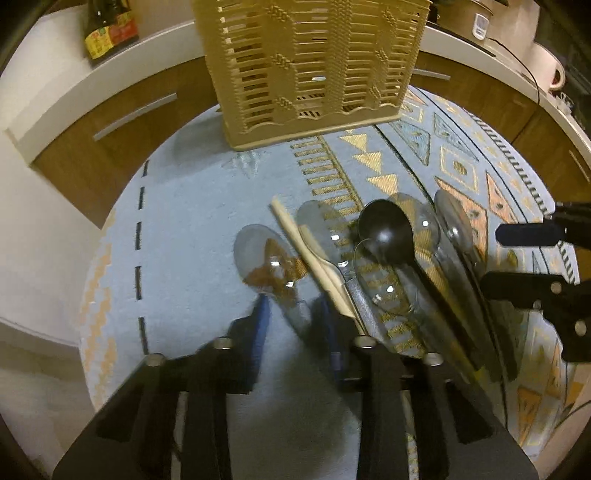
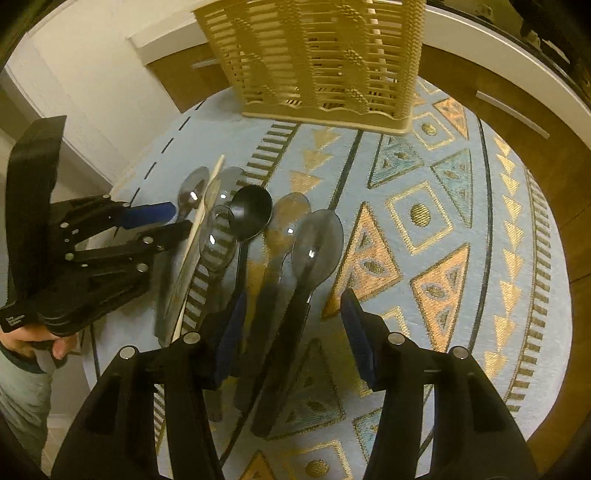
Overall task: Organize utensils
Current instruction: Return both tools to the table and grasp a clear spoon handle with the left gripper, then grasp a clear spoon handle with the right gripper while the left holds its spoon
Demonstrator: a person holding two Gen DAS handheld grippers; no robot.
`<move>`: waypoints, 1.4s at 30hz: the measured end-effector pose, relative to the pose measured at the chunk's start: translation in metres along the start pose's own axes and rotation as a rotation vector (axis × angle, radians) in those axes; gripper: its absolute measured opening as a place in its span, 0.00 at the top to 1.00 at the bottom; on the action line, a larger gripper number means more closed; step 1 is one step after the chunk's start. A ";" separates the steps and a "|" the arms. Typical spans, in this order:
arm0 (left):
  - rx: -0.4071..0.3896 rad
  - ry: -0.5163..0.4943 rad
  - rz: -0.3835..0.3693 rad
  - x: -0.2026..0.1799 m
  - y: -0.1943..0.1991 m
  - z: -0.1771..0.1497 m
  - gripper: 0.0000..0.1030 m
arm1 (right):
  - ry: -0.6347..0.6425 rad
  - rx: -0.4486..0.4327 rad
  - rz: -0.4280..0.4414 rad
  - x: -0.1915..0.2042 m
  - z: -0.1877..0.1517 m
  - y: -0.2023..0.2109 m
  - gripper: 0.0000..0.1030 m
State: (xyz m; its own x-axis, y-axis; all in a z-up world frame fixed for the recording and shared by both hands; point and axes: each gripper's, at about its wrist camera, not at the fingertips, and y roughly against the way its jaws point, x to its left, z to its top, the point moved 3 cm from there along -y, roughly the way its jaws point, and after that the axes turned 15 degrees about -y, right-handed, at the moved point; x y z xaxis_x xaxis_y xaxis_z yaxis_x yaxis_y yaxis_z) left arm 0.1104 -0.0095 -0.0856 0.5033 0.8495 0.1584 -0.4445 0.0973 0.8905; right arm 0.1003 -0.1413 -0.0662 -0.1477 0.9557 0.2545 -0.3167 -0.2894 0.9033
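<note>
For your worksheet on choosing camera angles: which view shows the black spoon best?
The right wrist view: the black spoon shows its whole bowl and most of its handle, running down towards the open right tongs. The left wrist view shows its bowl clearly, but its handle blurs among neighbouring spoons.

A home kitchen: wooden cabinets, white countertop, sauce bottle, kettle.

Right gripper open over clear spoons beside a black spoon, slatted basket far behind.
</note>
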 end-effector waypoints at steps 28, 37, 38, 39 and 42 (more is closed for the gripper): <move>0.070 -0.023 -0.114 0.019 0.000 -0.013 0.88 | 0.192 0.075 -0.062 0.080 -0.008 -0.050 0.70; 0.056 -0.018 -0.128 0.023 -0.001 -0.009 0.88 | 0.222 0.051 -0.084 0.064 -0.013 -0.047 0.90; 0.055 -0.019 -0.128 0.023 -0.001 -0.009 0.88 | 0.217 0.051 -0.072 0.061 -0.013 -0.044 0.90; 0.055 -0.021 -0.128 0.024 -0.002 -0.009 0.88 | 0.202 0.056 -0.042 0.057 -0.012 -0.041 0.90; 0.054 -0.037 -0.120 0.027 0.002 -0.013 0.87 | 0.180 0.082 0.040 0.053 -0.010 -0.034 0.89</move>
State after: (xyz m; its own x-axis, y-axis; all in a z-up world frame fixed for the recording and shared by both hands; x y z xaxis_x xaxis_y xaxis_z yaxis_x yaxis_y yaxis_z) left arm 0.1138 0.0207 -0.0852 0.5775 0.8139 0.0640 -0.3395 0.1682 0.9254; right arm 0.0936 -0.0810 -0.0870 -0.3257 0.9167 0.2315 -0.2314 -0.3147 0.9205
